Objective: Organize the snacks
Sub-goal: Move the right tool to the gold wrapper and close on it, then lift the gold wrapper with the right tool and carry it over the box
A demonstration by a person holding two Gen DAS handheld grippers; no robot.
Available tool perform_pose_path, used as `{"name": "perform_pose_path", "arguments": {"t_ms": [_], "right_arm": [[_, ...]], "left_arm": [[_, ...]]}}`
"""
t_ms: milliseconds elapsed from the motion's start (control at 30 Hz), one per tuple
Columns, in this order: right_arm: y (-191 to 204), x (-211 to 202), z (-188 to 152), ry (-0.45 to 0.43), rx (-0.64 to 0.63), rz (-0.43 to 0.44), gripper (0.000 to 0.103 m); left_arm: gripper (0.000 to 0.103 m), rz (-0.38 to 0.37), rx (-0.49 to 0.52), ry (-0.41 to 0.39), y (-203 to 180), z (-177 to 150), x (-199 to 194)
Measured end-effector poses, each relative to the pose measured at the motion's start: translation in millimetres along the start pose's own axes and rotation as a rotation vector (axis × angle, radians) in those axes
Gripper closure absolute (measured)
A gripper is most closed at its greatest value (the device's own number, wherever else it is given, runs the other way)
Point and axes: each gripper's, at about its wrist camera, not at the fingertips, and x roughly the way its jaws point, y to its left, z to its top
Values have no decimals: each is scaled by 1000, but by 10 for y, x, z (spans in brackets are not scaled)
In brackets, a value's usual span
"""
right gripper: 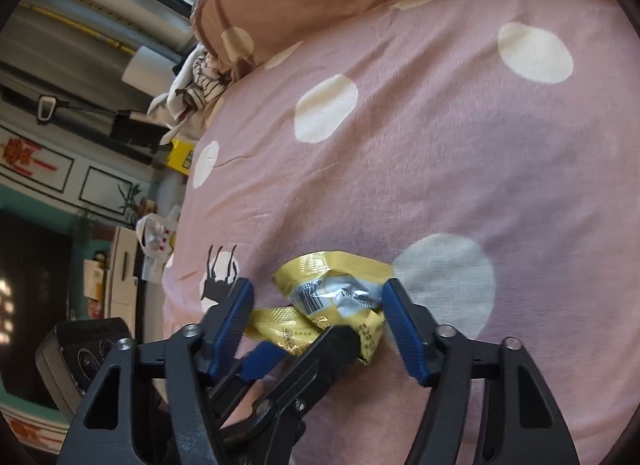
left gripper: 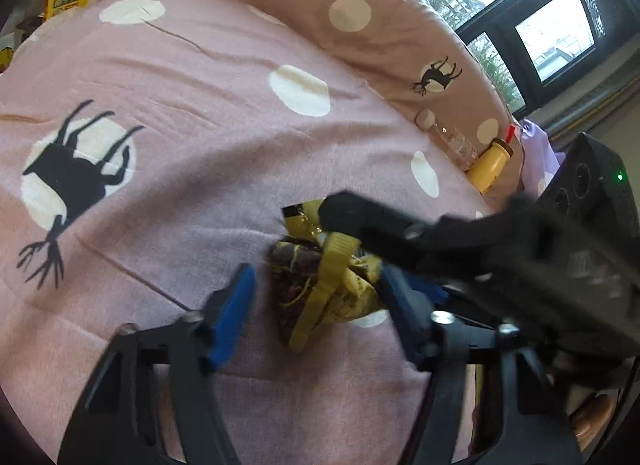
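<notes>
- Left tool (left gripper: pixel 316 297): its blue pads (left gripper: pixel 234 317) stand either side of a small heap of yellow snack packets (left gripper: pixel 320 289) with a clear gap on the left side; whether the right pad touches the heap I cannot tell, so the grip is uncertain.
- Right tool (right gripper: pixel 318 317): it reaches in across the same heap, pads flanking a crumpled yellow-and-silver packet (right gripper: pixel 340 289); the right pad sits just at the wrapper's edge, the left pad against a second yellow packet (right gripper: pixel 276 325). Whether it pinches I cannot tell.
- The heap lies on a pink spotted bedsheet (left gripper: pixel 180 185), directly between both tools' fingers.
- Beyond the left tool, near the brown pillow (left gripper: pixel 360 25): a yellow bottle (left gripper: pixel 490 165) and a clear bottle (left gripper: pixel 456 141).
- Farthest: a window (left gripper: pixel 540 25).
</notes>
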Motion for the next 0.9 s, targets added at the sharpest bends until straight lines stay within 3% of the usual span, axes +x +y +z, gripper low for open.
{"name": "perform_pose_path", "arguments": {"t_ms": [167, 467, 667, 900], "right_arm": [[-63, -116, -84, -27, 9, 30, 53], [78, -655, -264, -133, 12, 54, 54], [157, -1349, -607, -289, 20, 70, 54], [19, -1965, -1053, -442, 87, 42, 54]], "left_arm": [[62, -4, 48, 0, -82, -36, -54], [64, -36, 144, -52, -452, -171, -430], [64, -92, 278, -113, -925, -386, -825], [64, -177, 420, -100, -1373, -733, -1033]]}}
